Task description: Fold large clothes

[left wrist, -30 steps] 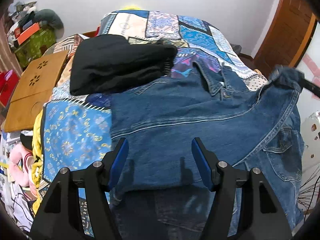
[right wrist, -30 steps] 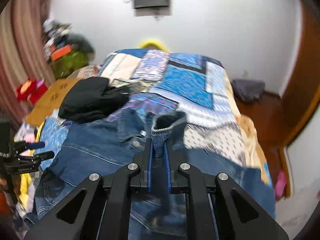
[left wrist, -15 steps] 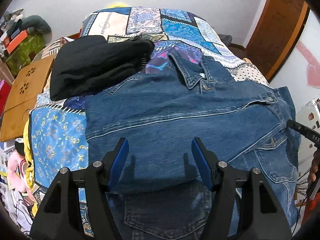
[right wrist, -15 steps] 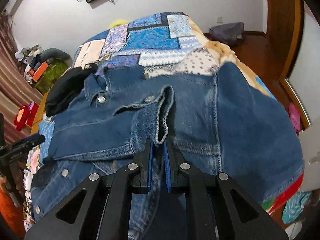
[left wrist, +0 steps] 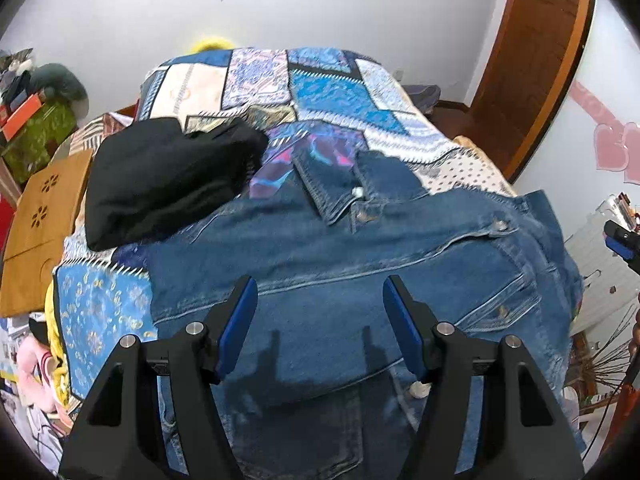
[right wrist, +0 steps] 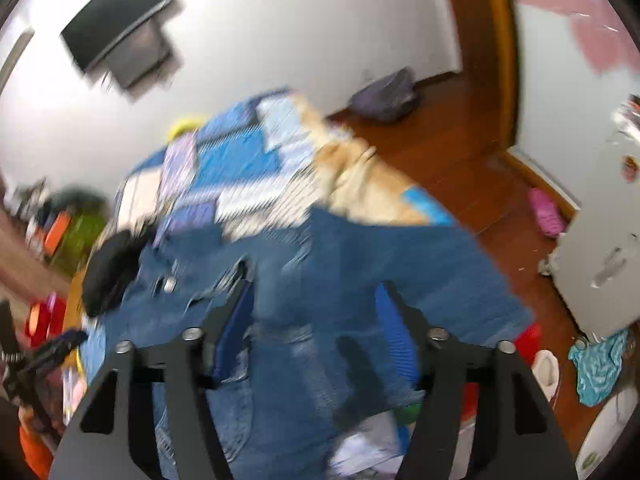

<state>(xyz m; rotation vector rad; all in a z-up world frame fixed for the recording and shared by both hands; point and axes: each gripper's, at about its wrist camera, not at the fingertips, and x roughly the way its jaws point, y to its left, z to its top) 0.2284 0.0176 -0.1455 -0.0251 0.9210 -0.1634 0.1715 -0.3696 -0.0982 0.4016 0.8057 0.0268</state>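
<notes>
A blue denim jacket (left wrist: 360, 264) lies spread across the near end of a bed, collar away from me, with one side folded in over its front. My left gripper (left wrist: 320, 308) hovers open above the jacket's lower part, nothing between its blue pads. In the blurred right wrist view the same denim jacket (right wrist: 360, 272) fills the middle. My right gripper (right wrist: 316, 312) is above it with its jaws opening, and no cloth is between them. The right gripper's fingertips (left wrist: 618, 240) show at the left wrist view's right edge, off the jacket.
A folded black garment (left wrist: 168, 176) lies on the patchwork quilt (left wrist: 332, 92) left of the collar. A wooden board (left wrist: 40, 216) sits beside the bed at left. A wooden door (left wrist: 532, 60) and bare floor (right wrist: 452, 152) lie to the right, with clutter (right wrist: 596, 364) near the bed's corner.
My right gripper has let go of the denim edge it held, swung away to the right and rolled. The jacket side now lies folded over the front. My left gripper drew back a little.
</notes>
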